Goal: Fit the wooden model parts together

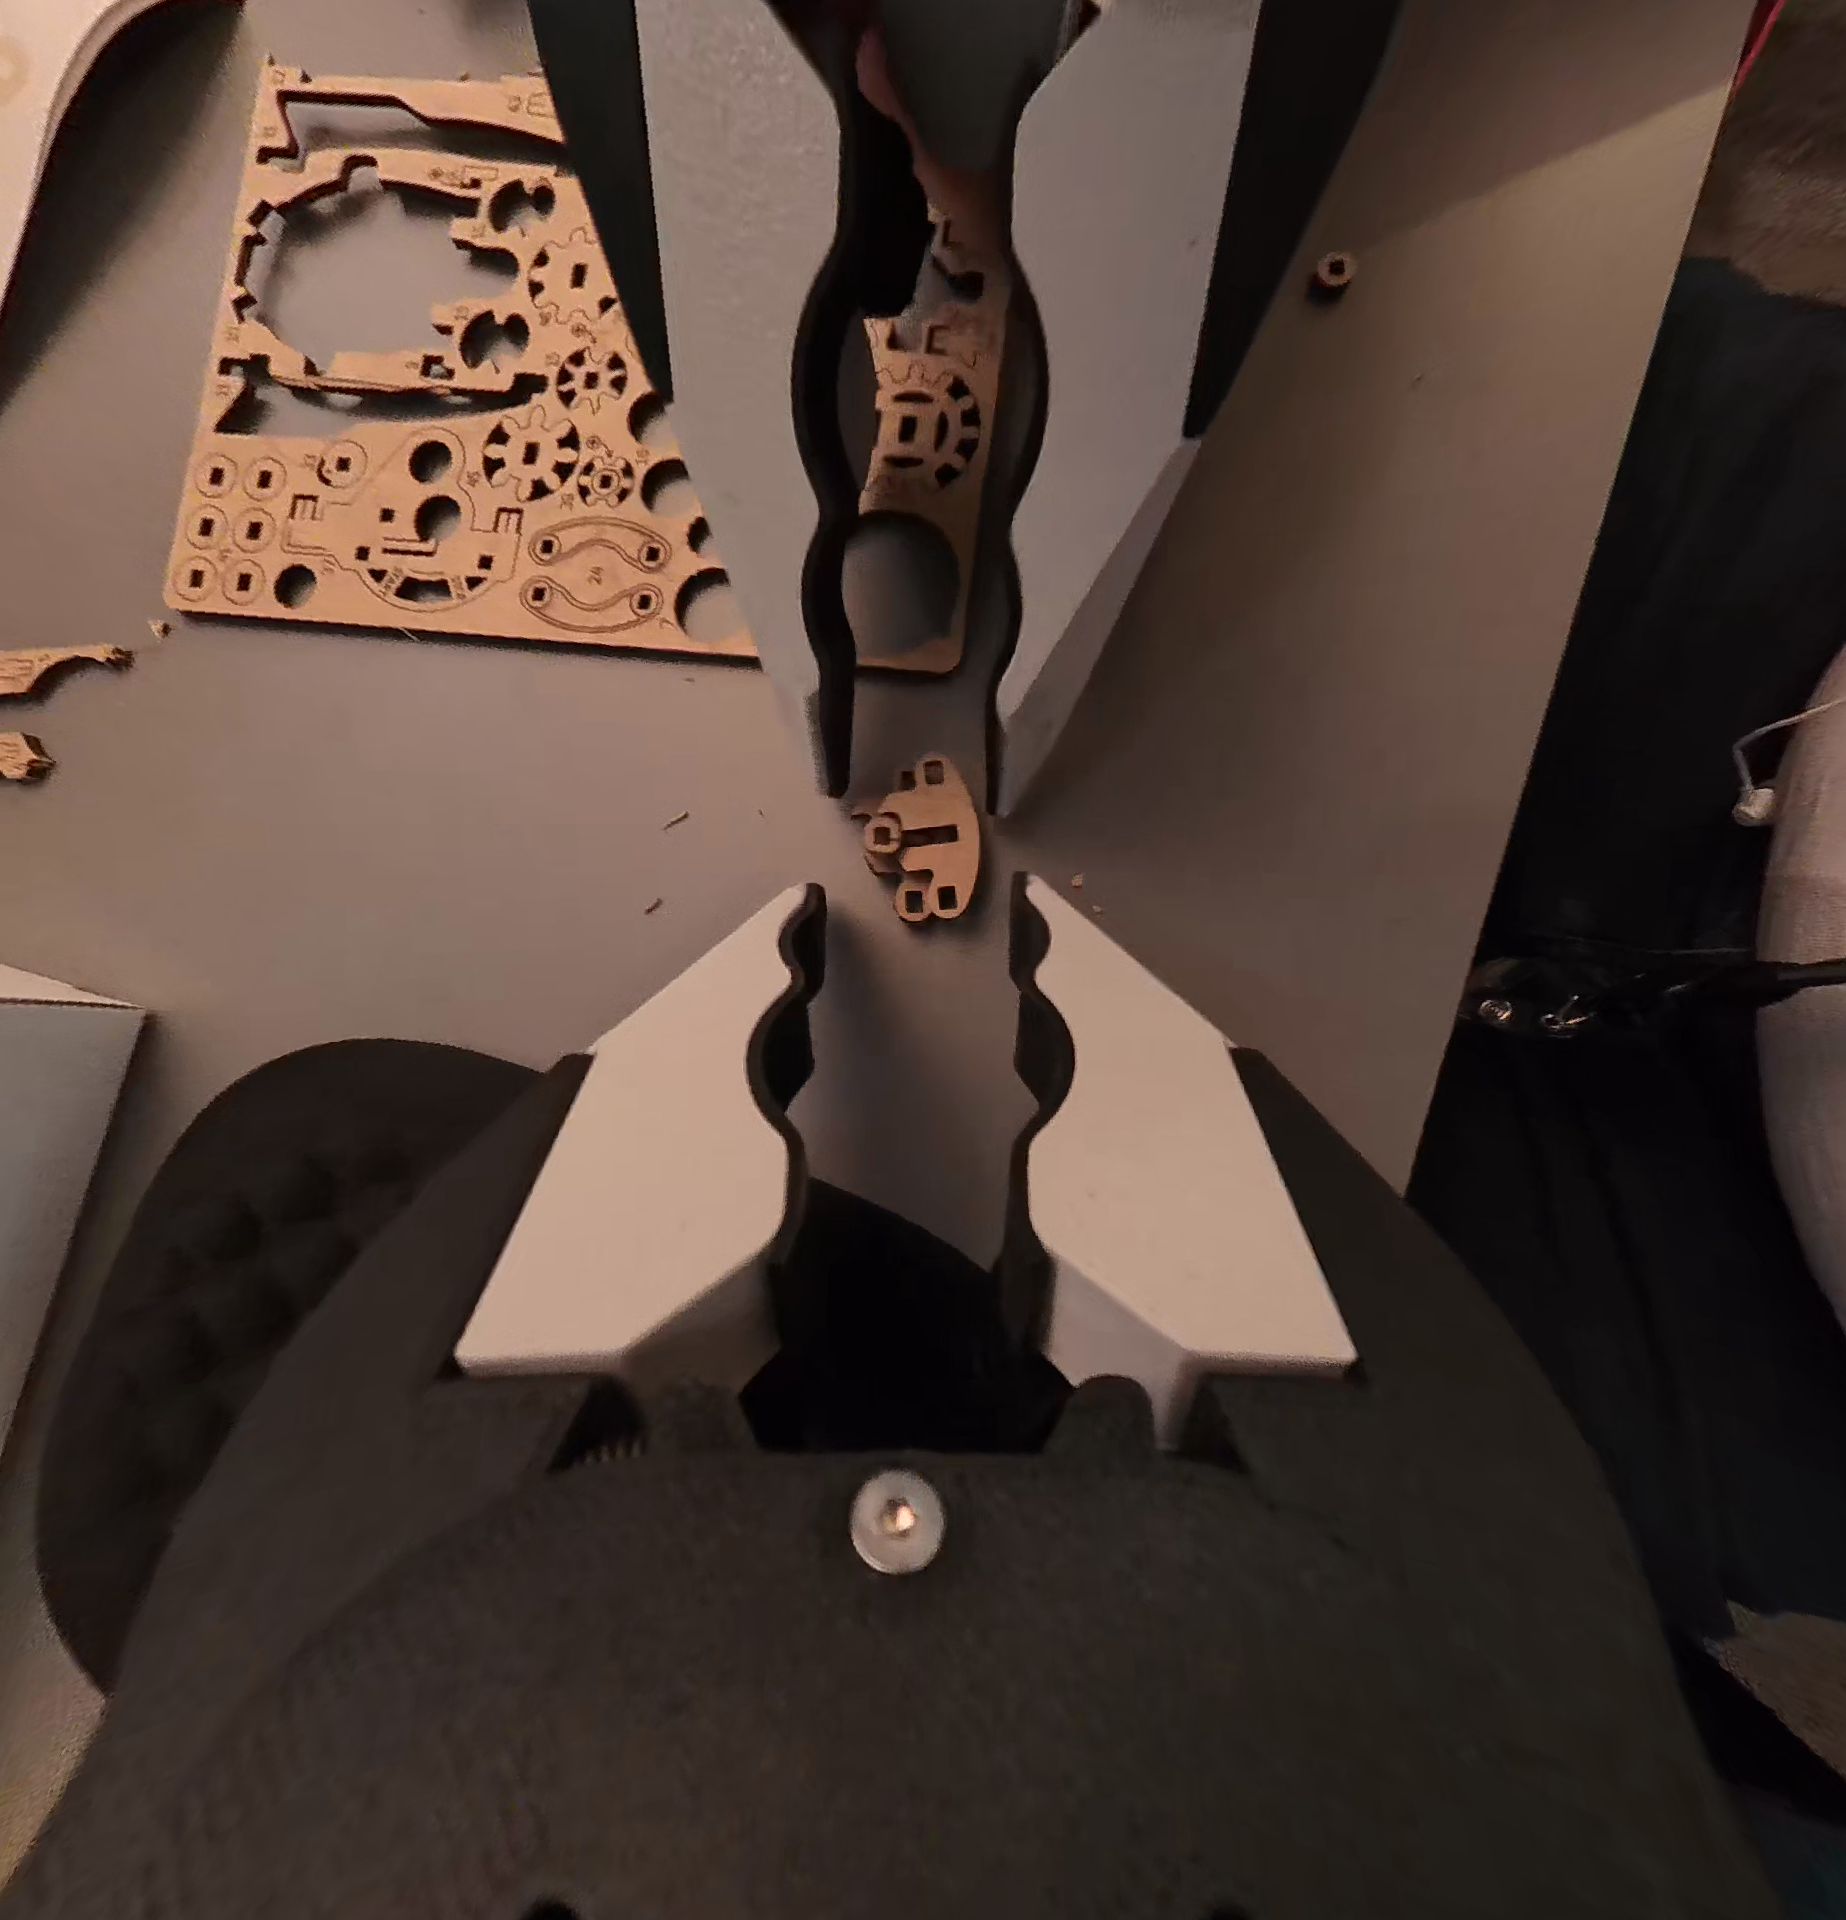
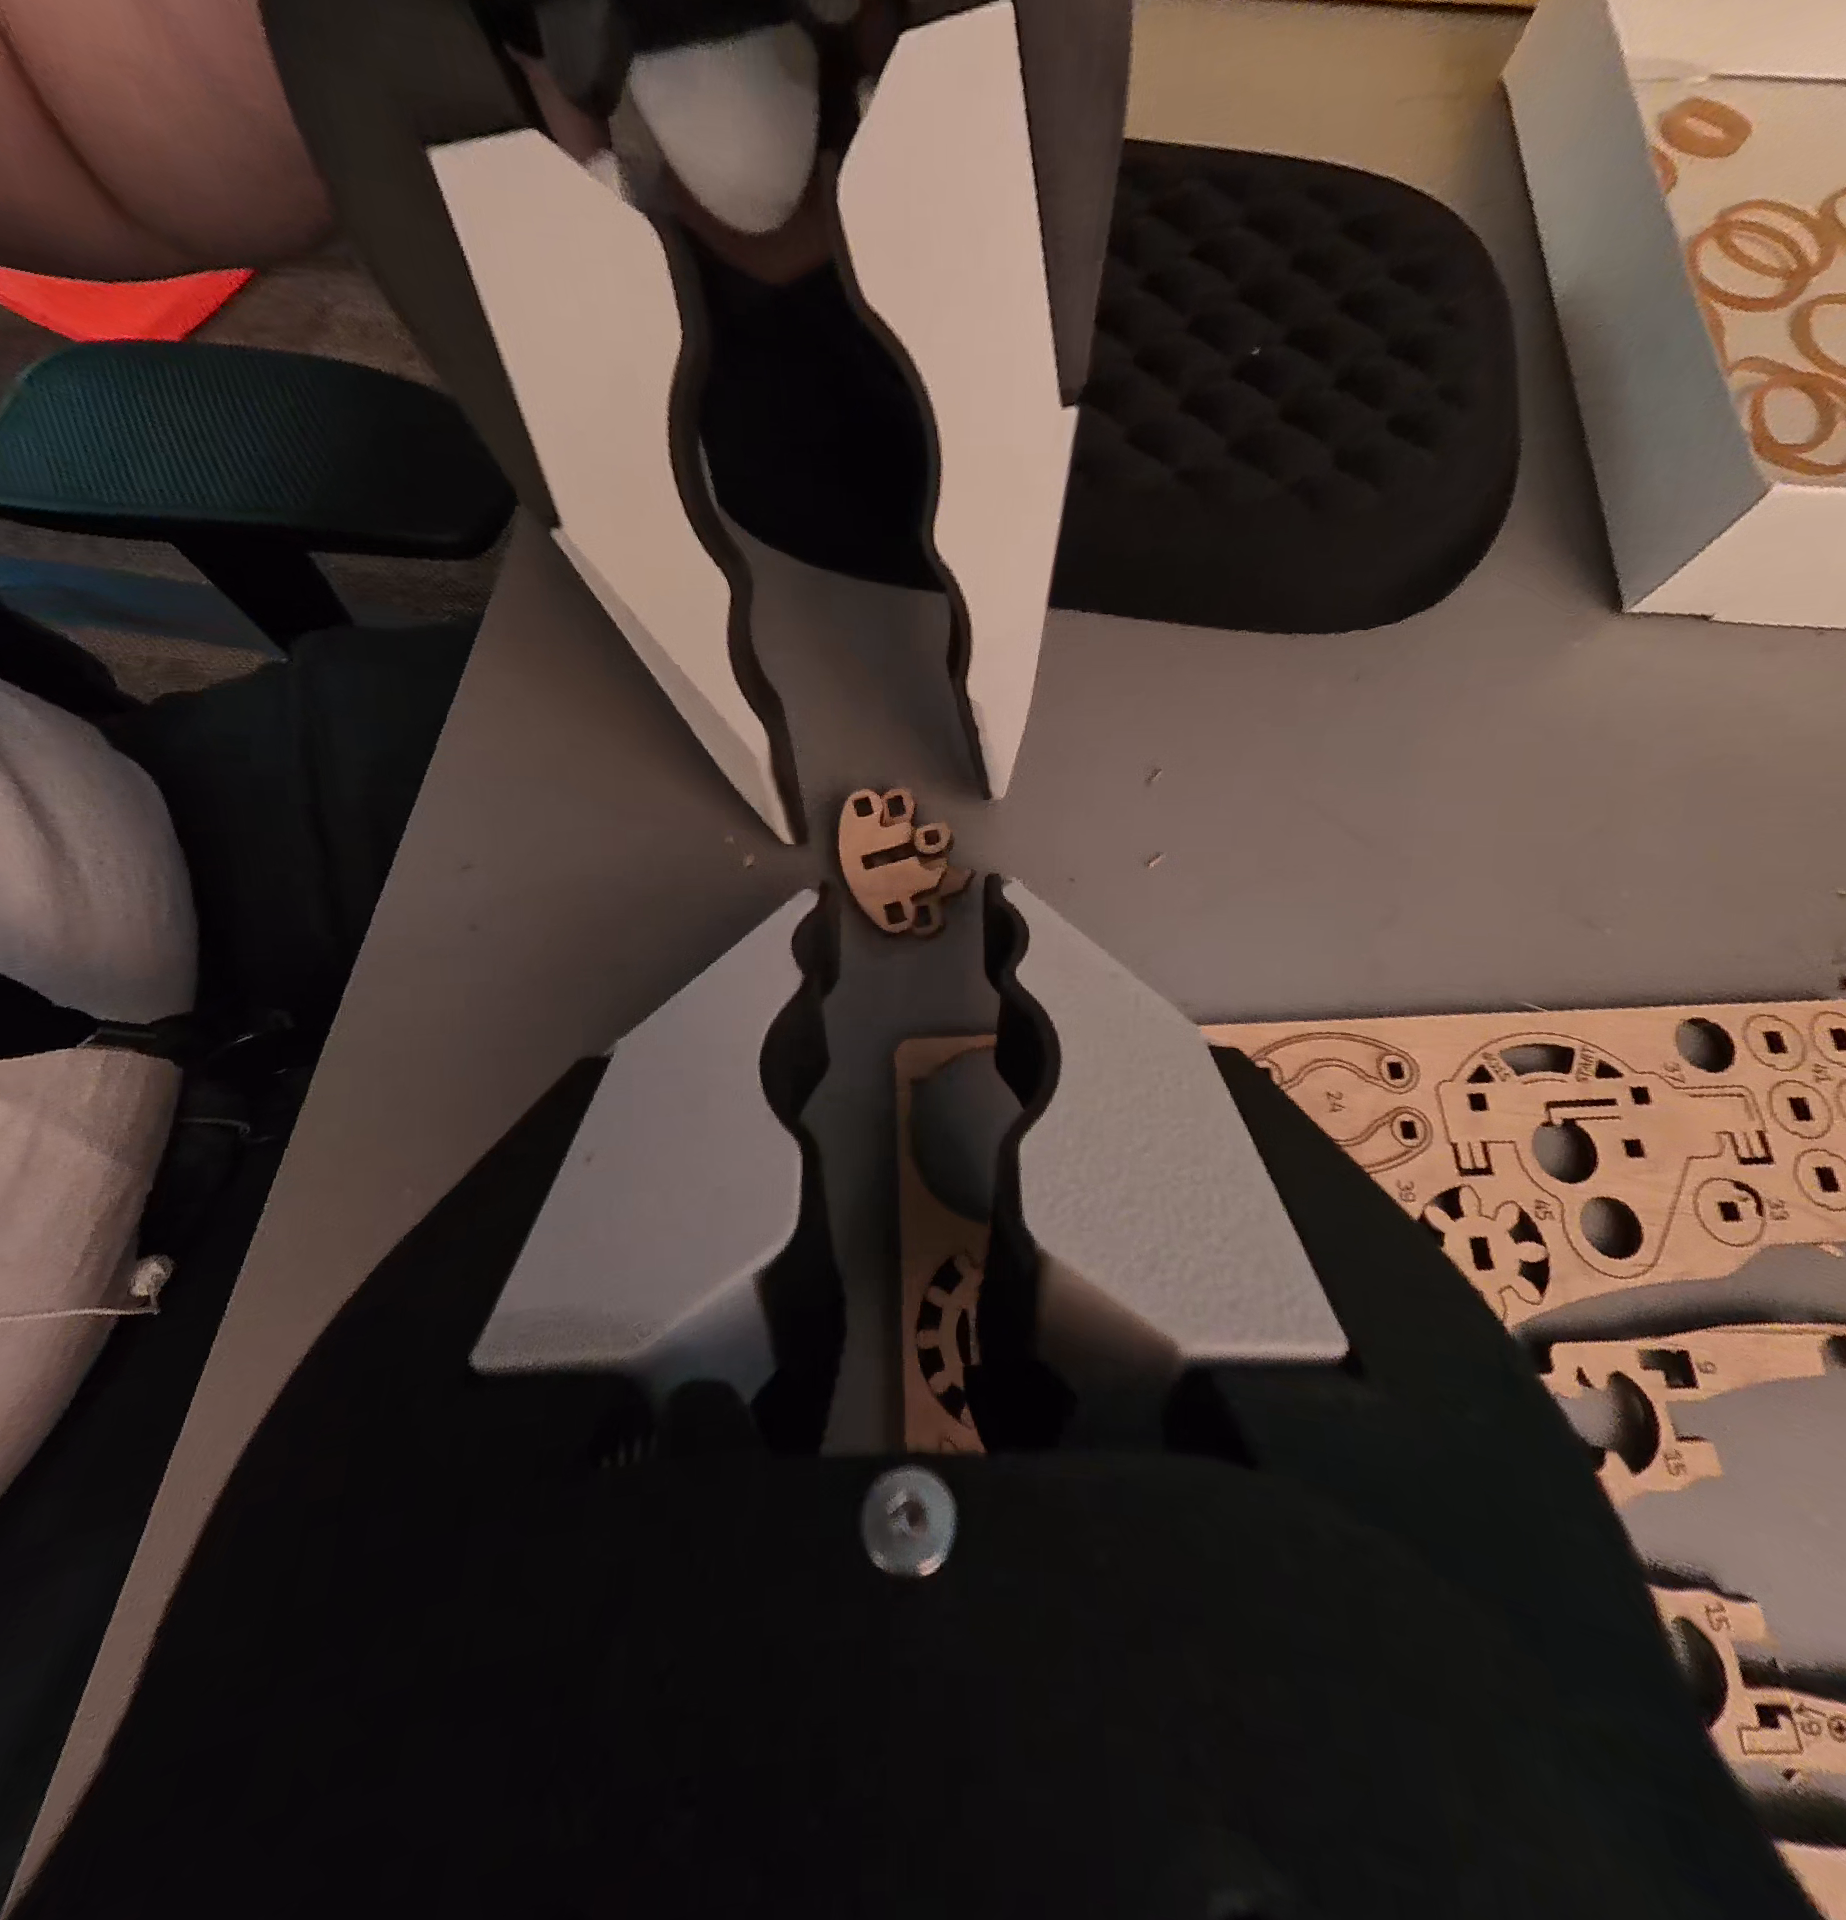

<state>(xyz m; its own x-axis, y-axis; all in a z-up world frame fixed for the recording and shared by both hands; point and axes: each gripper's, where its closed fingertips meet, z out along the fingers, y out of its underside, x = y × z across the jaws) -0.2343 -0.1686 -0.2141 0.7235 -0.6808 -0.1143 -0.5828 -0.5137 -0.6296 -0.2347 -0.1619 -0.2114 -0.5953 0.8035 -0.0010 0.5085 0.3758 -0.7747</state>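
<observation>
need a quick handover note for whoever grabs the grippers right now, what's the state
Left gripper: open, empty, tips at the table facing the right one.
Right gripper: open, empty, tips opposite.
Small wooden piece lies flat on the grey table between the four fingertips, with a little square-holed bit sitting at its edge; whether that is seated I cannot tell.
Punched wooden sheet lies beyond it, many parts still in it. A narrower sheet lies under the right gripper. One tiny loose part sits near the table edge.
Done: some parts punched out.
Left: grasp the small piece, fit the rest.
</observation>
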